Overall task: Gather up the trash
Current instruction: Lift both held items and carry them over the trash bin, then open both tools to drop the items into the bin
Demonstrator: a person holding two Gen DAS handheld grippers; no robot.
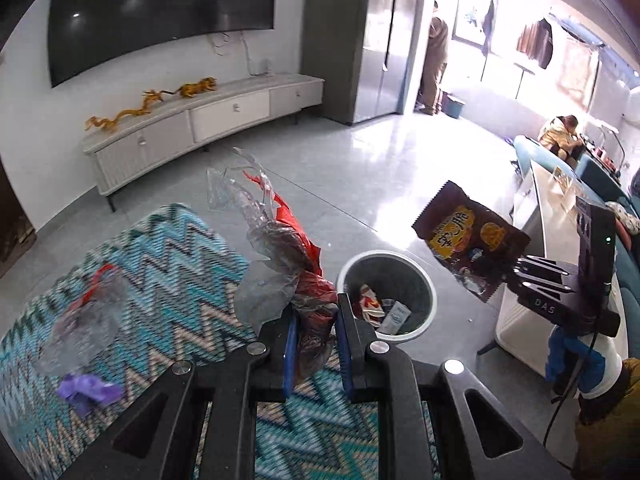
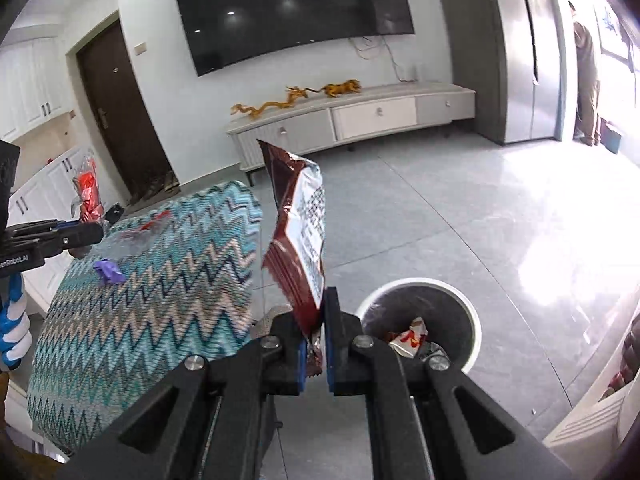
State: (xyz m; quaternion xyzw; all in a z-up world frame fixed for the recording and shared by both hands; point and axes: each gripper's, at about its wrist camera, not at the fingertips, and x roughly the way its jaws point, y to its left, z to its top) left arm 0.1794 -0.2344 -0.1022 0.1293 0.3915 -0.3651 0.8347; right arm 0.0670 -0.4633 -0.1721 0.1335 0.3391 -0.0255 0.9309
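1. Left wrist view: left gripper [image 1: 314, 316] clamps a crumpled clear-and-red plastic wrapper [image 1: 280, 248], held above the zigzag ottoman [image 1: 168, 280] edge, just beside the trash bin [image 1: 386, 294]. A purple scrap [image 1: 90, 390] and another clear wrapper [image 1: 86, 316] lie on the ottoman.
2. Right wrist view: right gripper [image 2: 316, 344] grips a brown snack bag [image 2: 300, 236] by its bottom edge, near the bin [image 2: 418, 322], not over it.
3. Step, by judgement: carrying to the bin. Next: bring each piece over the opening, then release.

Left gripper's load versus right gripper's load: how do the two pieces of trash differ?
The clear and red wrapper in the left gripper is crumpled, see-through film; the brown snack bag in the right gripper is opaque, printed and fairly flat. The wrapper is ragged, the bag keeps its rectangular shape. Both stand up from shut jaws, near the white bin.
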